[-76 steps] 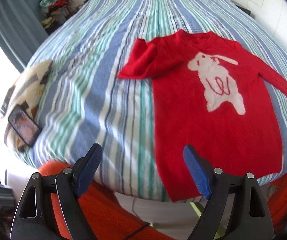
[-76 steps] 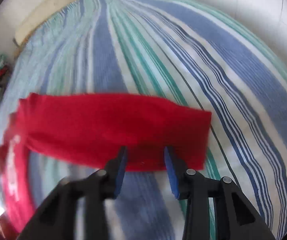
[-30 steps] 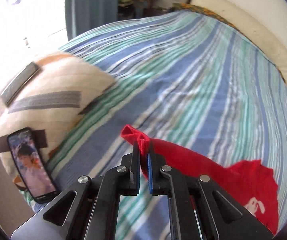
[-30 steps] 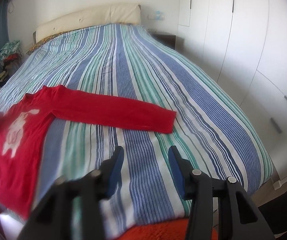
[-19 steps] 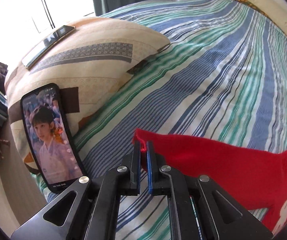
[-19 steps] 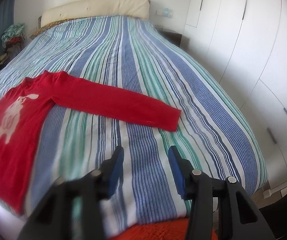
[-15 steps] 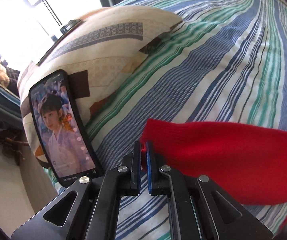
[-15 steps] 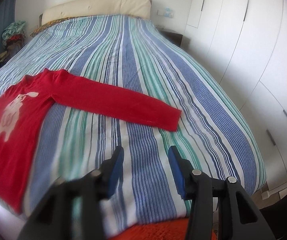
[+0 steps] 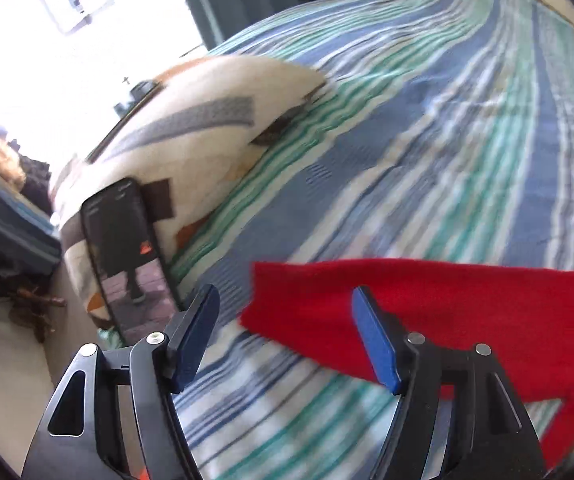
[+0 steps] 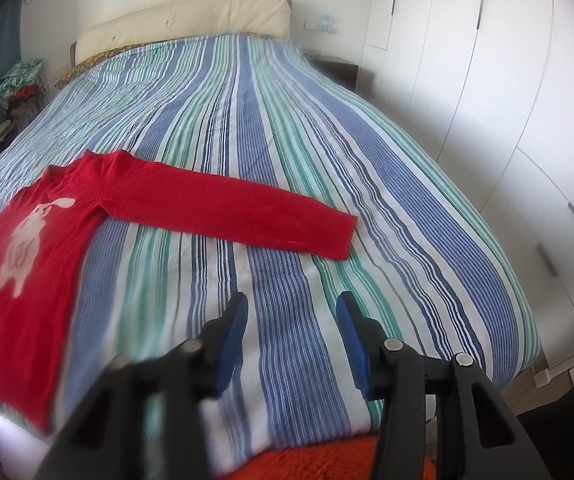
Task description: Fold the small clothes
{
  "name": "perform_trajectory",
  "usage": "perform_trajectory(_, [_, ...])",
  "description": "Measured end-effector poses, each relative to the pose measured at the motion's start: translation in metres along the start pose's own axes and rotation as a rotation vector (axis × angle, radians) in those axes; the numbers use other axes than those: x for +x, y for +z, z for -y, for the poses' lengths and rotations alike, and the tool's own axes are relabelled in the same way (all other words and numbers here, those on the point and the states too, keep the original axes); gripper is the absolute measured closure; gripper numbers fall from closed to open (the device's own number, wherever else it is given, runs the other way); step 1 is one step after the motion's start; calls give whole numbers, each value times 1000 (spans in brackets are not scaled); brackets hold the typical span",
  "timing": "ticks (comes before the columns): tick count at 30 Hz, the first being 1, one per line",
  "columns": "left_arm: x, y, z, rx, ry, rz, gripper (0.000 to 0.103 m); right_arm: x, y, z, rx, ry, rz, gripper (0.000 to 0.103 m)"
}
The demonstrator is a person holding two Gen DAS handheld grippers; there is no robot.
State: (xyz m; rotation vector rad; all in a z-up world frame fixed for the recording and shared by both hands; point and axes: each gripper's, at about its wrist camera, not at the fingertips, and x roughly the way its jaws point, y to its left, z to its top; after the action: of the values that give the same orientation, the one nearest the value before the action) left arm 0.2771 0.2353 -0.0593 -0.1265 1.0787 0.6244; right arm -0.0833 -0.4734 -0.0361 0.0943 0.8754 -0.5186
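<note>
A small red sweater with a white animal print lies flat on the striped bed. Its right sleeve stretches out across the stripes. Its left sleeve lies flat in the left wrist view, with the cuff end between my fingers. My left gripper is open and empty just above that cuff. My right gripper is open and empty, near the bed's front edge, short of the right sleeve's cuff.
A patterned cushion lies at the bed's left edge with a phone leaning on it. White wardrobe doors stand to the right of the bed. A headboard and a pile of clothes are at the far end.
My left gripper has opened and let go of the left sleeve's cuff, which now lies stretched out flat. The right gripper has stayed open and barely moved.
</note>
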Motion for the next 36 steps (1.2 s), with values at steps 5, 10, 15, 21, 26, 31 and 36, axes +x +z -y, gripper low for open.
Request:
perform_trajectory(5, [-17,-6,119,272,-412,-21,32,5,2,-6,-19,-6,-23,57])
perform_trajectory(10, [3,-24,224,454,-379,-30,31,7,1,-12,-50,-29,-37,57])
perform_trajectory(15, [68,4,176,203,-200,-77,0,8,1,-13,-55,-35,-49,57])
perform_trajectory(21, [43,8,112,260,-97,23,4,7,4,-5,-16,-22,-30,57])
perform_trajectory(26, [42,-13,89,302,-120,12,3,6,3,-5,-3,-8,-21,57])
perform_trajectory(31, [91,-22,33,51,-151,-168,0,3,1,-9,-25,-15,-21,57])
perform_trajectory(36, [78,-16,17,84,-75,-141,2,-1,-2,-10,-33,-25,-8,57])
